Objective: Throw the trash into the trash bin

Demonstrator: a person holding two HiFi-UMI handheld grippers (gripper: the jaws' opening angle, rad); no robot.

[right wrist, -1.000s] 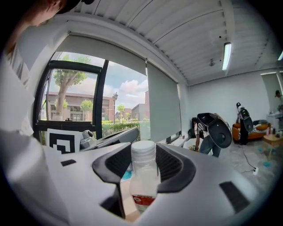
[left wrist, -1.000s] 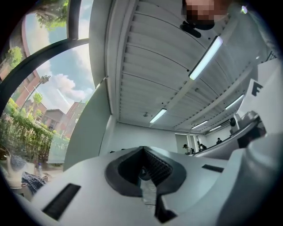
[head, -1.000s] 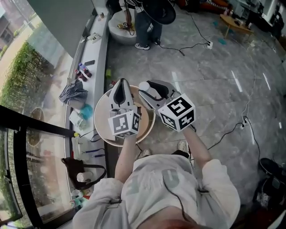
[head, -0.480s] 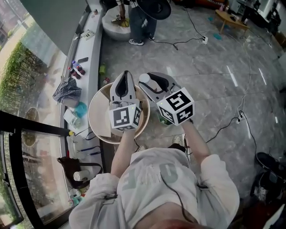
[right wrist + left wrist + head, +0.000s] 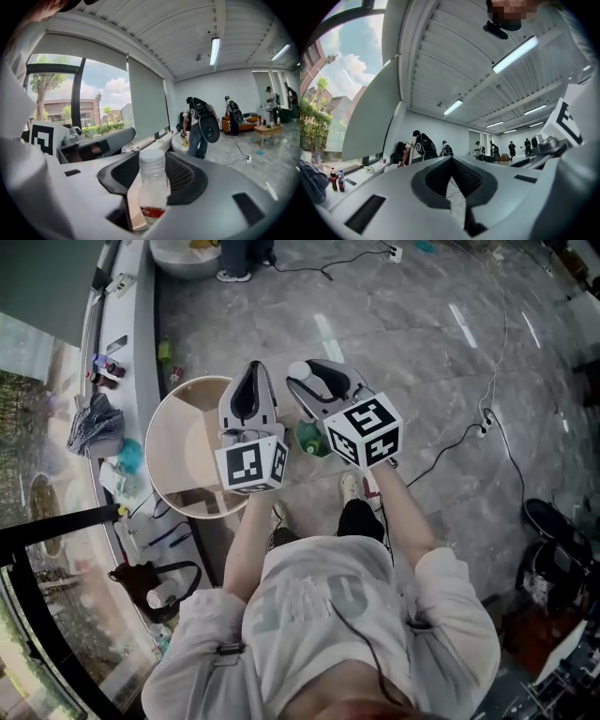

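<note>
Right now your right gripper clamps a clear, white-capped bottle over the grey marble floor, just right of the round table. Your left gripper is closed, empty.

Both my tongs have drifted toward 3 o'clock of the bin — left tongs now at its rim, right tongs with the bottle clear of it, over floor.

Bright daylight from the window plus ceiling strip lights — fisheye bending, dark corners, soft foreground
</note>
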